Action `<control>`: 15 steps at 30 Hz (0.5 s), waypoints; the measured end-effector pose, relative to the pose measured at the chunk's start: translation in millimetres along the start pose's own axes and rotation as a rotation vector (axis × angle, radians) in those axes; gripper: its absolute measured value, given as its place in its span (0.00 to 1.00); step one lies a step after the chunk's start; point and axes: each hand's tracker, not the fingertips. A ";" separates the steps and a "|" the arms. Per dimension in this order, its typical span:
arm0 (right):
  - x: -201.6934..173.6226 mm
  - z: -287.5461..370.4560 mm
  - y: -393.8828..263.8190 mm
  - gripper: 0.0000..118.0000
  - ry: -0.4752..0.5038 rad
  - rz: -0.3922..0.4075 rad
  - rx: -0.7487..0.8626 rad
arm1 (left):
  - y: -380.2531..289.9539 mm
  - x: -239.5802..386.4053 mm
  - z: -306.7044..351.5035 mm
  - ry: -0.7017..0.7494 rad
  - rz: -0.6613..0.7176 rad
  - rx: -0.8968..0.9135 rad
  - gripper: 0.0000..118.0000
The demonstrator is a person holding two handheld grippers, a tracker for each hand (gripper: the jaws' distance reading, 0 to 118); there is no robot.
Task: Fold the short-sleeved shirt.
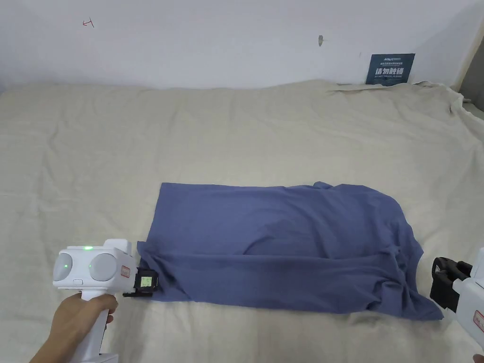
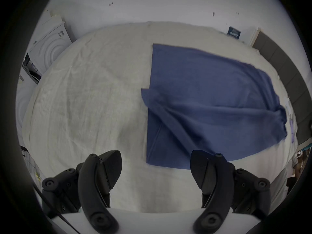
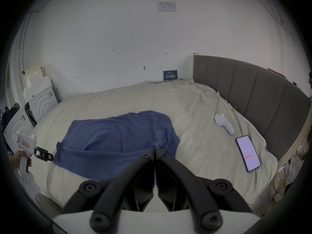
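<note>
The blue short-sleeved shirt (image 1: 283, 246) lies on the beige bed sheet (image 1: 236, 132), folded lengthwise into a long band with its near edge doubled over. My left gripper (image 1: 145, 282) hovers at the shirt's near left corner. In its own view, the left gripper (image 2: 155, 151) has its jaws wide apart and empty, and the shirt (image 2: 211, 94) lies ahead to the right. My right gripper (image 1: 446, 283) sits just beyond the shirt's near right corner. From its own camera, the right gripper (image 3: 154, 150) has its jaws pressed together above the shirt (image 3: 118, 136), with no cloth seen between them.
To the right on the bed lie a phone (image 3: 248, 153) and a white controller (image 3: 224, 123), beside a grey headboard (image 3: 253, 89). White foam blocks (image 3: 40, 101) stand off the left side. A blue sign (image 1: 390, 68) leans on the wall. Yellow cable (image 3: 278, 183) hangs at the right.
</note>
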 end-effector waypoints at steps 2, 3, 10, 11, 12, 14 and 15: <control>1.1 -2.9 -1.9 0.00 -0.004 -0.001 -0.011 | -1.4 0.3 -11.9 0.014 -0.003 -0.028 0.75; 1.9 -4.2 -2.9 0.00 -0.006 -0.003 -0.016 | -2.0 0.8 -17.6 0.015 -0.003 -0.036 0.73; 8.4 -14.7 -7.8 0.00 -0.017 -0.012 -0.057 | -3.5 7.4 -15.3 -0.066 -0.003 -0.028 0.05; 10.0 -19.0 -8.4 0.00 -0.017 -0.014 -0.070 | -2.5 7.8 -13.3 -0.096 0.014 -0.022 0.04; 12.3 -25.3 -9.1 0.01 -0.020 -0.014 -0.093 | -0.6 8.0 -11.4 -0.078 0.017 -0.030 0.04; 17.0 -40.2 -12.1 0.02 -0.026 -0.027 -0.143 | 0.6 7.4 -3.6 -0.083 -0.001 0.001 0.04; 20.1 -51.8 -14.9 0.02 -0.028 -0.029 -0.179 | 1.9 6.3 2.0 -0.082 0.001 0.013 0.04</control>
